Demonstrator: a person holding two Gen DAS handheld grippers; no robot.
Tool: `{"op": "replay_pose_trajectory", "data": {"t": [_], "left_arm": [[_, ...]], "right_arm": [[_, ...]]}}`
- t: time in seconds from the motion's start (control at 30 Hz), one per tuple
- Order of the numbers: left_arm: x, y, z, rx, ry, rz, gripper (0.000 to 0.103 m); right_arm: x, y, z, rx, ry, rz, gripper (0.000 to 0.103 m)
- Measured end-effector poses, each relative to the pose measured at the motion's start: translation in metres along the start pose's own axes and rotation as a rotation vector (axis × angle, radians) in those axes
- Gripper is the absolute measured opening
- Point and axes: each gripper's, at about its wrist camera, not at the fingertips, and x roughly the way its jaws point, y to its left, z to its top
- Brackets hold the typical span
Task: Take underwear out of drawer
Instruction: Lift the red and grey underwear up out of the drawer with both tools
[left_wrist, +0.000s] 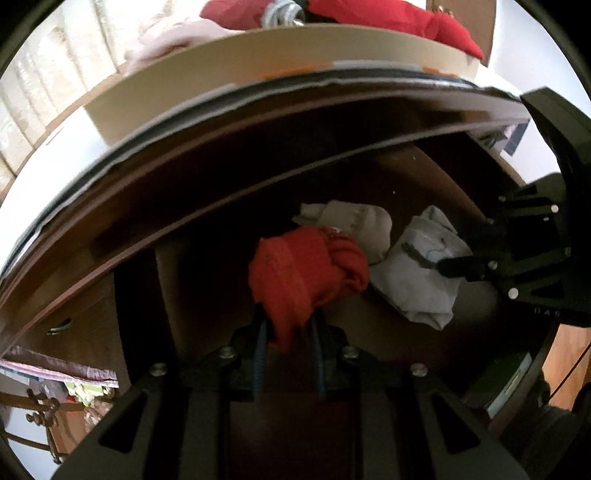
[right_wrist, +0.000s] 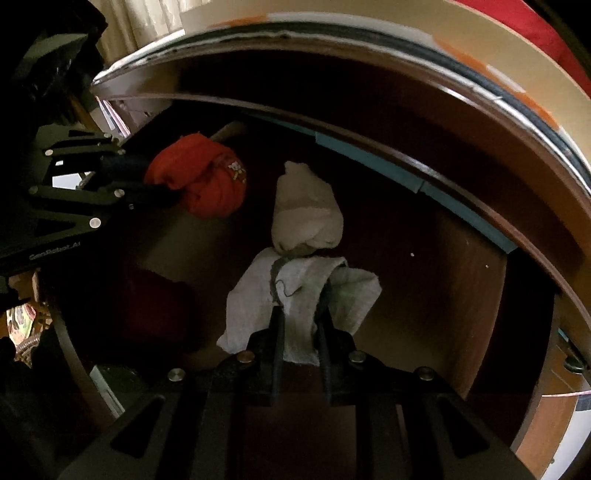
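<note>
Left gripper (left_wrist: 286, 325) fingers pinch the red underwear (left_wrist: 306, 273); right gripper (right_wrist: 301, 328) fingers pinch the grey underwear (right_wrist: 295, 295), both over the drawer (right_wrist: 461, 295). Thin fabric holds may slip, or cloth may snag the drawer's front.

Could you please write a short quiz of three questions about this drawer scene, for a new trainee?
1. True or false: the left gripper is shut on the red garment.
2. Which item does the right gripper hold? A) the light grey garment B) the beige bundle C) nothing
3. Fill in: the beige bundle lies loose on the floor of the ____, and no fingers touch it.

Key: 1 true; 2 A; 3 drawer.
</note>
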Motion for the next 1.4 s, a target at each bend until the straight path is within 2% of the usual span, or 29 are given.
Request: {"op": "replay_pose_trajectory", "data": {"t": [0.47,0.9,1.4], "left_arm": [[-0.013,0.008,-0.004,-0.084,-0.075,0.029,0.019],[-0.025,0.008,-0.005,-0.119,-0.127,0.055,0.019],[-0.036,0.012,-0.009,-0.147,-0.177,0.091,0.019]], "right_arm": [[-0.026,-0.007,-0.019,0.03,-0.101,0.016,0.018],[-0.037,-0.005,-0.022,0.041,-0.143,0.017,0.018],[-0.057,-0.005,-0.031,0.045,-0.233,0.029,0.018]]}}
